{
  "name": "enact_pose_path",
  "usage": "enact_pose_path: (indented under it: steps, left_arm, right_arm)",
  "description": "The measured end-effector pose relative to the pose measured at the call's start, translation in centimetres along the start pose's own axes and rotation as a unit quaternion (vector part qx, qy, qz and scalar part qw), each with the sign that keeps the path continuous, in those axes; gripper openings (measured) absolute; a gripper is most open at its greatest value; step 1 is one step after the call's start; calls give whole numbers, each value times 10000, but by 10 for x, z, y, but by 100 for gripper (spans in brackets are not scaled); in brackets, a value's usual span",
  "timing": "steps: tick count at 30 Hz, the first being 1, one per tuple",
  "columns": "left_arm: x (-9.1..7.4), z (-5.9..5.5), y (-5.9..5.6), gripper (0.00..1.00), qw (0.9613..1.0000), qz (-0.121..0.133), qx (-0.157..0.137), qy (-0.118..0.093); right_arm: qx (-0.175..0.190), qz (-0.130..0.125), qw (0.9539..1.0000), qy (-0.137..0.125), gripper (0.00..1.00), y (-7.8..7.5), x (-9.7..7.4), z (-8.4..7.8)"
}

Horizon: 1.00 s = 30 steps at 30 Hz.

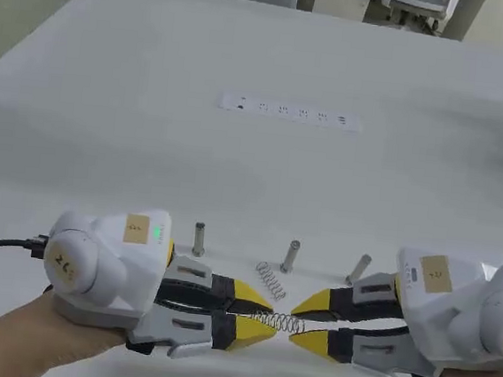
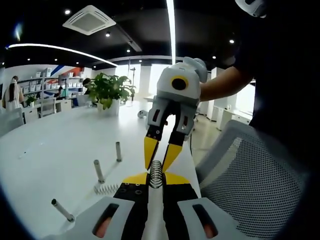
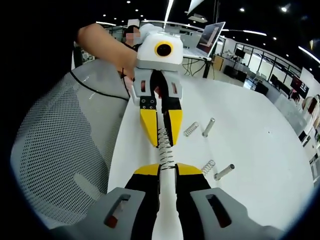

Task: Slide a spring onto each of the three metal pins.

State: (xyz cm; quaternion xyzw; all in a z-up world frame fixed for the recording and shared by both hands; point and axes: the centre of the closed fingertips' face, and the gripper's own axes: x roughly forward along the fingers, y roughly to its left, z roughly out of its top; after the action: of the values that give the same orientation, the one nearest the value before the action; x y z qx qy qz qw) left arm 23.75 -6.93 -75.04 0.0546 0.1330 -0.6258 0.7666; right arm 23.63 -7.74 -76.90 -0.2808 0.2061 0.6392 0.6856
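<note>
A white table (image 1: 254, 162) takes up nearly the whole head view. A grey mesh chair (image 2: 250, 175) sits at the right of the left gripper view, against the table's near edge.

Low in the head view the two claws point at each other, tip to tip. The left claw (image 1: 267, 317) comes in from the lower left with a black cable at its back, and the right claw (image 1: 296, 323) comes in from the lower right.

A white power strip (image 1: 290, 112) lies flat in the upper middle of the head view, well apart from everything else.

Three metal pins stand in a row just above the claws: the left pin (image 1: 199, 238), the middle pin (image 1: 291, 256) and the right pin (image 1: 359, 268). All three are bare.

A loose spring (image 1: 270, 279) lies on the table just below and left of the middle pin. The right gripper view has a second loose spring (image 3: 208, 166) beside the pin at its lower right.

The held spring (image 1: 280, 320) bridges the gap between the claw tips at bottom centre, off the pins. Each claw is pinched narrow on one end of it.
</note>
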Motion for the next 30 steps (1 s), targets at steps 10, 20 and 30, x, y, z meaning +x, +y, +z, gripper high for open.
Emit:
enact_pose_path:
  steps: [10, 20, 30]
  left_arm:
    - [0, 0, -1, 1, 10000, -9, -45, -28]
    - [-4, 3, 4, 1, 9995, 13, -230, -222]
    - [3, -15, 2, 1, 9998, -15, -61, 182]
  right_arm:
    - [77, 38, 9999, -68, 7, 3, -1, 1]
    - [131, -41, 9994, -311, 6, -4, -12, 15]
    - [-476, 110, 9988, -18, 6, 3, -9, 30]
